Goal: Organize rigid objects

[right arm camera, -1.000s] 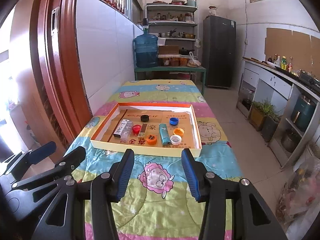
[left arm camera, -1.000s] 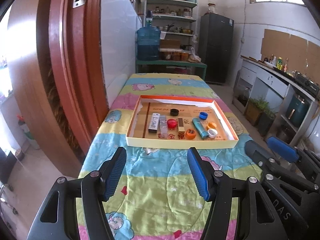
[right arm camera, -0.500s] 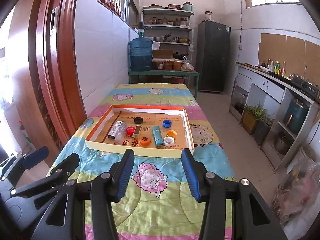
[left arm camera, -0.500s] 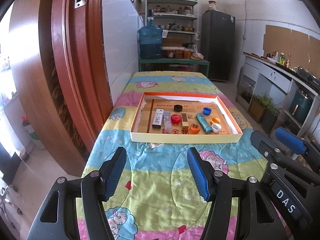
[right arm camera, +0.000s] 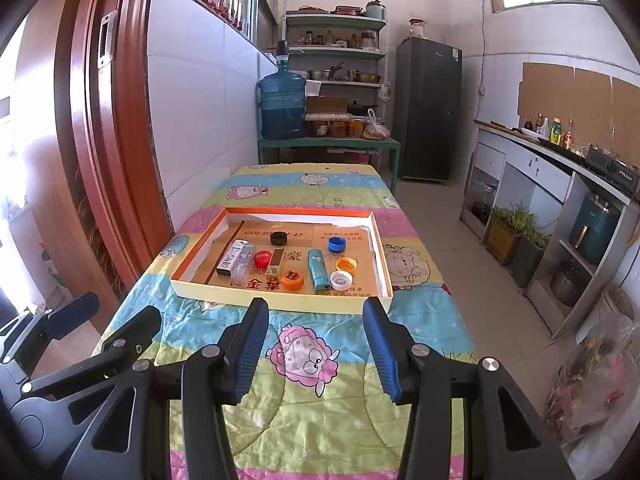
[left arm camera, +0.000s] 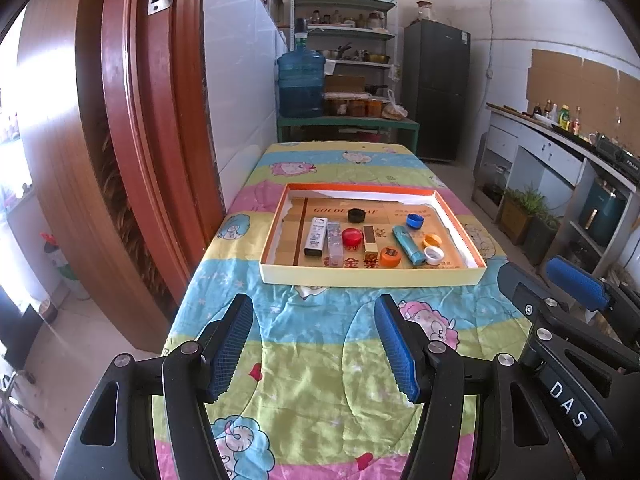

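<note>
A shallow cardboard tray (left arm camera: 372, 278) (right arm camera: 280, 303) with an orange inner rim lies on the table. It holds several bottle caps, among them a red cap (left arm camera: 351, 237) (right arm camera: 262, 258), a black cap (left arm camera: 356, 214) and a blue cap (right arm camera: 337, 243). Beside them lie a teal lighter (left arm camera: 407, 245) (right arm camera: 316, 267), a white box (left arm camera: 316, 236) and a clear case (left arm camera: 335, 243). My left gripper (left arm camera: 314, 320) is open and empty, well short of the tray. My right gripper (right arm camera: 316, 320) is open and empty, just before the tray's near wall.
A colourful cartoon blanket (left arm camera: 304, 360) covers the table. A wooden door frame (left arm camera: 136, 120) stands close on the left. A green bench with a water jug (left arm camera: 300, 84), shelves and a fridge (right arm camera: 430, 108) are behind; a counter (right arm camera: 560, 168) runs along the right.
Both grippers have pulled back and risen a little from the tray, which now looks farther away. Both stay open and empty. Nothing in the tray has moved.
</note>
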`<state>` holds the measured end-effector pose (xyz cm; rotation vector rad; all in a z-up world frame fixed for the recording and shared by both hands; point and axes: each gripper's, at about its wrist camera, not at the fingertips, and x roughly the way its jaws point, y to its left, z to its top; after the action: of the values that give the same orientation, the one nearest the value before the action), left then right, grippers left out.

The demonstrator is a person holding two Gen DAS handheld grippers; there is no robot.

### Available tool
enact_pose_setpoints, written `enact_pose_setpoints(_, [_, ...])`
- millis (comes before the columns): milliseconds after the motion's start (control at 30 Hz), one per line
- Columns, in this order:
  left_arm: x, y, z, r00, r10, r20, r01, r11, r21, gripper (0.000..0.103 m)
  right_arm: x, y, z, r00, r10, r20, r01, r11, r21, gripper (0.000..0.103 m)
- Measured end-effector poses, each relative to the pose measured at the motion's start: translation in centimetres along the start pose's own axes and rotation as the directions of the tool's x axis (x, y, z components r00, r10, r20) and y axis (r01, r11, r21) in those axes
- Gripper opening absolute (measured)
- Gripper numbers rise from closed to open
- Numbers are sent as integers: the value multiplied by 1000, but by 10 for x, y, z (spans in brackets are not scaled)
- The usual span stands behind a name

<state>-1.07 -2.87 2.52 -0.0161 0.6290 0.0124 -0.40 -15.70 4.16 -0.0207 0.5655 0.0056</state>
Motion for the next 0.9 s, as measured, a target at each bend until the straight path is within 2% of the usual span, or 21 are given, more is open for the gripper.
enact_pose_setpoints(900, [1,0,-2,1000,0,-2,0,1000,1,65,5,4,-4,1000,14,-13,-14,1000,2,49])
